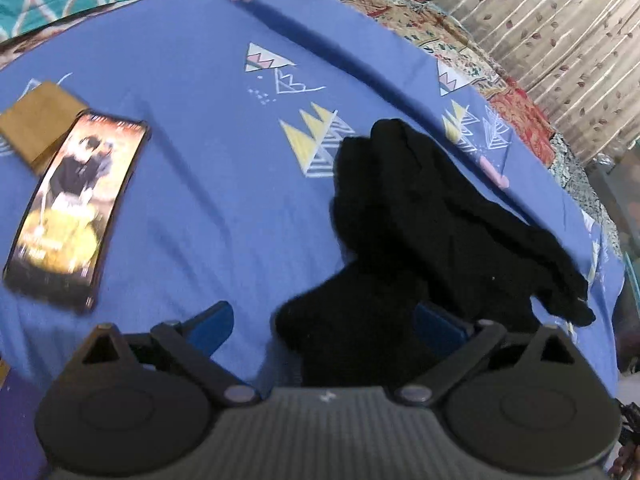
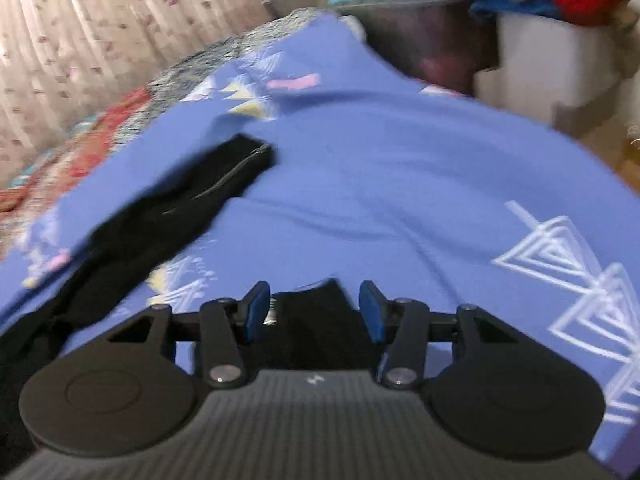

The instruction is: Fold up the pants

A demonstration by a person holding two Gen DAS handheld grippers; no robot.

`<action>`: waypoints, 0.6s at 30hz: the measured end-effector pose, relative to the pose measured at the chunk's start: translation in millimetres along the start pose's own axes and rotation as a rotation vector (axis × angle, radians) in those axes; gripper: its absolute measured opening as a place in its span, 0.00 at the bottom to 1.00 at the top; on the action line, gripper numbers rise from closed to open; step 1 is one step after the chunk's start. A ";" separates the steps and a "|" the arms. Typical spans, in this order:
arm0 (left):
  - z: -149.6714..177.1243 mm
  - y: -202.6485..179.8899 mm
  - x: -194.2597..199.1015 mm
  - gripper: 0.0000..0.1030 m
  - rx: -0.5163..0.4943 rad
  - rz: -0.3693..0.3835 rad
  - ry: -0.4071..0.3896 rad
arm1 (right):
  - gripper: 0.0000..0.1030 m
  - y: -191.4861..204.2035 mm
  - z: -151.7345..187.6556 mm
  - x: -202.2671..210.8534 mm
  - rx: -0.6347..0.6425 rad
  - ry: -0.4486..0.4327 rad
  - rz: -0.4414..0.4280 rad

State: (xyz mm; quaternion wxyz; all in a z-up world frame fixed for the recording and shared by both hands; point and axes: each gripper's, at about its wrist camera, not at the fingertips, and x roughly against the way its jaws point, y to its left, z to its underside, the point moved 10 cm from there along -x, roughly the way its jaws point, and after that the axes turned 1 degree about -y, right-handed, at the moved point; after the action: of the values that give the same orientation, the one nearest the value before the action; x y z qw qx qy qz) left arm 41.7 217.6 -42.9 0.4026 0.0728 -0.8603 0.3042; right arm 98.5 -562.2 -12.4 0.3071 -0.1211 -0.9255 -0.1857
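Observation:
The black pants (image 1: 420,216) lie crumpled on a blue patterned bedsheet (image 1: 192,184). In the left wrist view they run from the middle right down between my fingers. My left gripper (image 1: 324,324) is open, its blue pads on either side of a bunched end of the cloth. In the right wrist view the pants (image 2: 168,216) stretch from the upper middle down to the left edge. My right gripper (image 2: 312,308) is open, with a small black fold of cloth (image 2: 316,320) between its blue pads, not clamped.
A phone with a lit screen (image 1: 76,208) lies on the sheet at the left, beside a brown cardboard piece (image 1: 36,120). A patterned quilt (image 1: 500,80) and curtain (image 1: 560,20) lie beyond the sheet. Bins and clutter (image 2: 540,40) stand past the bed's far edge.

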 end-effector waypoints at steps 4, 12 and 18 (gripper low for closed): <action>13.7 -6.7 9.2 0.97 0.002 0.015 0.006 | 0.63 51.6 7.4 23.1 0.059 -0.033 -0.136; 22.1 -16.8 23.8 0.97 0.014 0.009 0.001 | 0.05 78.1 55.4 -7.8 0.130 0.121 -0.083; 22.3 -3.5 35.8 0.99 0.020 -0.047 -0.030 | 0.05 -21.2 3.6 67.5 -0.160 -0.161 -0.052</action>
State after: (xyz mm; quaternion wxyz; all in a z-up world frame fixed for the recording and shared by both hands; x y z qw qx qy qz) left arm 4.7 206.1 -25.8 0.3958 0.1018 -0.8611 0.3023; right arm 36.6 -572.5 20.7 0.2163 -0.1356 -0.9322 -0.2566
